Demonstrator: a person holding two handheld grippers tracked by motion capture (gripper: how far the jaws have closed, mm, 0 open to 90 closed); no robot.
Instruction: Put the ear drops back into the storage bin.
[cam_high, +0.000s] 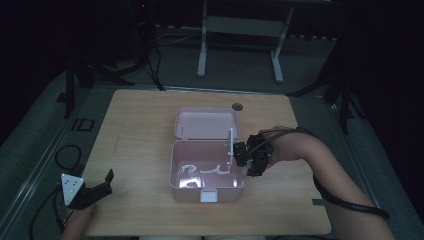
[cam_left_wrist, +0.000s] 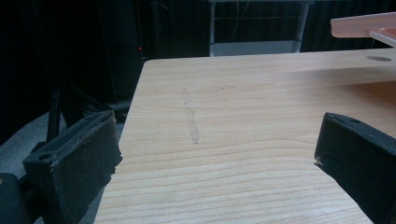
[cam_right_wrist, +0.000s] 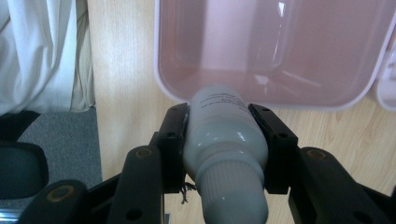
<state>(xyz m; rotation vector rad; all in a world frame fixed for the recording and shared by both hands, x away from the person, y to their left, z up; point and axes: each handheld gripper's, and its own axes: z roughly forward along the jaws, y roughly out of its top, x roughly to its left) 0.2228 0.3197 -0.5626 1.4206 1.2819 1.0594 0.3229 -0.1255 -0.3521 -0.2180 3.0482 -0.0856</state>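
The jaws of the right gripper (cam_right_wrist: 224, 140) were clamped across a glossy white bottle (cam_right_wrist: 224, 135) at the pink box's (cam_high: 175, 165) rim, probably light, stiff and slippery; the left gripper (cam_high: 97, 187) stood open, empty.

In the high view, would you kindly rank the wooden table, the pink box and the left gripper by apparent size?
1. wooden table, largest by far.
2. pink box, open, lid back.
3. left gripper, smallest, though it is nearest the camera.

Black two-jaw left gripper (cam_high: 102, 184) (grey three-cornered plate on top), black right gripper (cam_right_wrist: 219, 140), black trailing cable (cam_high: 345, 202), bare forearms
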